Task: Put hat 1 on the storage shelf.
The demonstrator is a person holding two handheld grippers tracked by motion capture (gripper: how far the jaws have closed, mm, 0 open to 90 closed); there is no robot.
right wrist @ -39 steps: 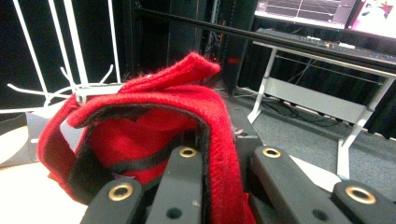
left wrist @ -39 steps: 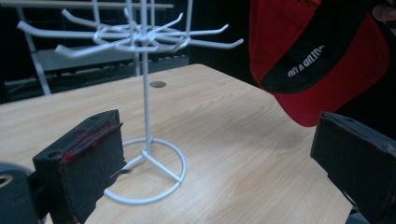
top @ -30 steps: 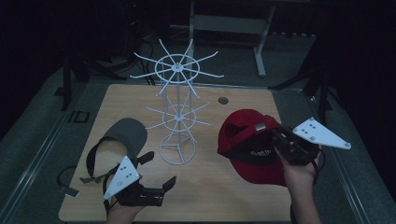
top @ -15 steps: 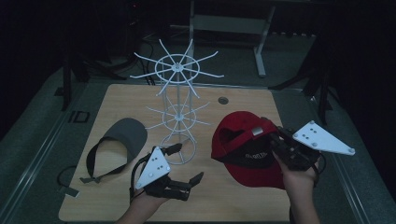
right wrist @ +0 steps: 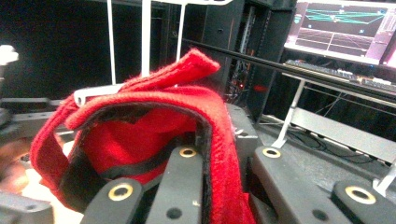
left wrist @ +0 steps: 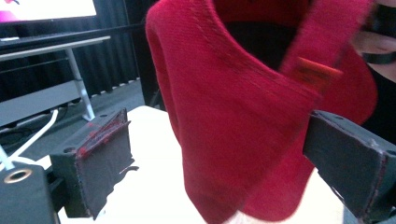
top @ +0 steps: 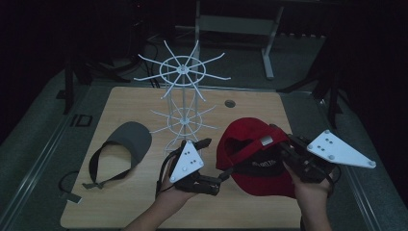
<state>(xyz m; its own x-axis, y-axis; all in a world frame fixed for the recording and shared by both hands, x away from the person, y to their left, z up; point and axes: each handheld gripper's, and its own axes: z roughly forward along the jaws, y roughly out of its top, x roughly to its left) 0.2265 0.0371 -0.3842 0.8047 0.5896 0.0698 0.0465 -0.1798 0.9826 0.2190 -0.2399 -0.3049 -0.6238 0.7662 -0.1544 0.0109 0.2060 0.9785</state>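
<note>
In the high view, the left tongs [top: 219,180] have travelled from the grey cap [top: 126,144] at the lower left across to the centre, and now reach the edge of the red cap [top: 255,159], held above the worktop [top: 120,202] right of centre, in front of the white rack [top: 183,96]. The right tongs [top: 288,154] are clenched on its rim.

In the left gripper view, the released jaws straddle the red cloth, not yet pinching it.

In the right gripper view, the jaws are clamped on the rim; a two-handed hold looks next.
</note>
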